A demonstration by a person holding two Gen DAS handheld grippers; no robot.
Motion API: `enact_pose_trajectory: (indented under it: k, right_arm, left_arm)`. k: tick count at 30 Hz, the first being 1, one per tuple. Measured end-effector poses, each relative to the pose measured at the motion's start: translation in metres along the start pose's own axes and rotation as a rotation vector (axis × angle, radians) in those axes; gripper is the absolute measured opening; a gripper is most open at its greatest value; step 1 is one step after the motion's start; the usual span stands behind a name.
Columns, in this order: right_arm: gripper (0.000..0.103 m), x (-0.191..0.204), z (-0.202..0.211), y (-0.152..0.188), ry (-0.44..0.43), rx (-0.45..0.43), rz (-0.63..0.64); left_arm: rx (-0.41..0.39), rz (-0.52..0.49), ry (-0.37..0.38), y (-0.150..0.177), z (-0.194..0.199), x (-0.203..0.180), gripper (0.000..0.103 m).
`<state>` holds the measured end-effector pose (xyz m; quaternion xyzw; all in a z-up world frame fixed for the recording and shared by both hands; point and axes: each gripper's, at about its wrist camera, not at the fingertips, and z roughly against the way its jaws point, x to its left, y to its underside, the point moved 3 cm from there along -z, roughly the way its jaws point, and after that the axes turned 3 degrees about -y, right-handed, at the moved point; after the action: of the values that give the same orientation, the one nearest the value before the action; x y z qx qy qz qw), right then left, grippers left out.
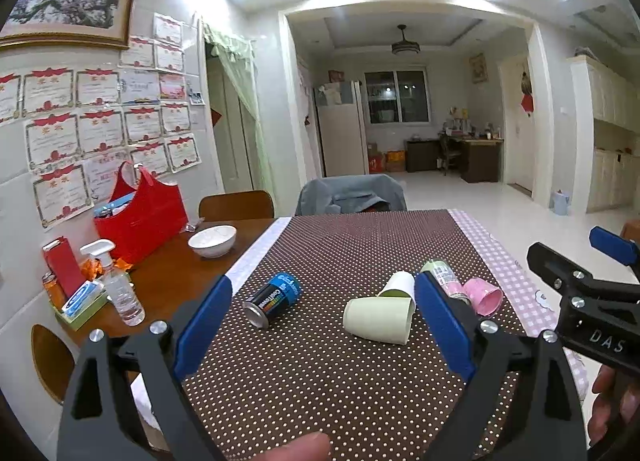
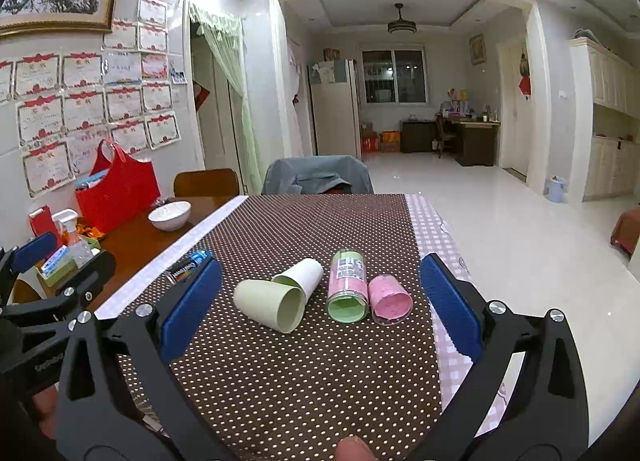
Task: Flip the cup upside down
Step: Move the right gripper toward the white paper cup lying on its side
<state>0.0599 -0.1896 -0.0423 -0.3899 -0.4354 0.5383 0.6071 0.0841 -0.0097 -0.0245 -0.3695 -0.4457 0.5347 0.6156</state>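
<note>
A pale green cup (image 1: 378, 319) (image 2: 269, 304) lies on its side on the brown dotted mat (image 1: 320, 373) (image 2: 304, 373). A white cup (image 1: 398, 284) (image 2: 302, 276) lies on its side just behind it, touching it. A pink cup (image 1: 485, 296) (image 2: 390, 299) lies on its side further right. My left gripper (image 1: 322, 325) is open and empty, short of the green cup. My right gripper (image 2: 320, 301) is open and empty, with the cups lying beyond its fingers. The right gripper also shows at the right edge of the left wrist view (image 1: 592, 281).
A pink and green can (image 2: 347, 285) lies between the white and pink cups. A dark blue can (image 1: 274, 299) lies left of the cups. A white bowl (image 1: 212, 241), red bag (image 1: 140, 213), spray bottle (image 1: 118, 285) and boxes stand at the left. Chairs stand behind the table.
</note>
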Motion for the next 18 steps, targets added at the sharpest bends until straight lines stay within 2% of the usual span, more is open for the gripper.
enact_pose_trajectory:
  k: [9, 18]
  right_arm:
    - [0.097, -0.016, -0.046, 0.003, 0.030, 0.097, 0.005]
    - [0.097, -0.049, -0.091, 0.001, 0.071, 0.189, -0.044]
  left_arm:
    - [0.095, -0.042, 0.030, -0.001, -0.065, -0.020, 0.091]
    - [0.219, -0.091, 0.062, 0.003, -0.134, -0.033, 0.091]
